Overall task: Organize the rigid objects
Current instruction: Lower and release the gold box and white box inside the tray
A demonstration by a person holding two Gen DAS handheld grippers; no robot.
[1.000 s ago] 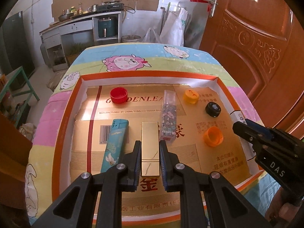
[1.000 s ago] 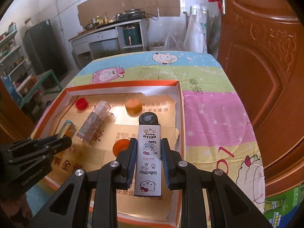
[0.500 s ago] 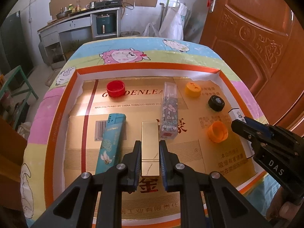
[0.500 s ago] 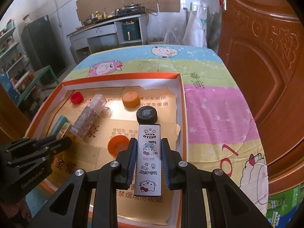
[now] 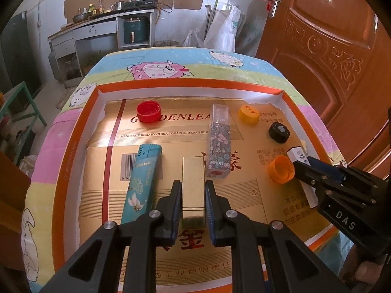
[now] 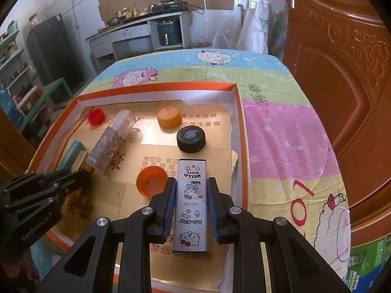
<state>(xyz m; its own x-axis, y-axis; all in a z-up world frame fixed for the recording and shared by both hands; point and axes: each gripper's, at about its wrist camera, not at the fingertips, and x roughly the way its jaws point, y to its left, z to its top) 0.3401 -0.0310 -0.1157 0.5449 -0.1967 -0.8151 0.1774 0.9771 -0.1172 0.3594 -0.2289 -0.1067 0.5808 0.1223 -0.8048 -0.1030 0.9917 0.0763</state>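
1. Right, the left gripper was pinching a gold rectangular box, its blue pads pressed flat on both long sides.
2. That box sat low over the middle of the orange-rimmed tray, lined with gold printed cardboard.
3. Just left of it lay a teal lighter, flat on the cardboard and apart from the box.
4. Just right, a floral-patterned clear case lay lengthwise, its near end close to the gold box's far corner.
5. Over on the other side, the right gripper was clamped on a white Hello Kitty lighter, held near the tray's right wall.
6. An open orange cap rested just beside that lighter's left edge; whether they touched was unclear.
7. A black cap sat beyond the lighter's far end, with a yellow-orange cap farther back.
8. A red cap lay alone toward the tray's far left corner.
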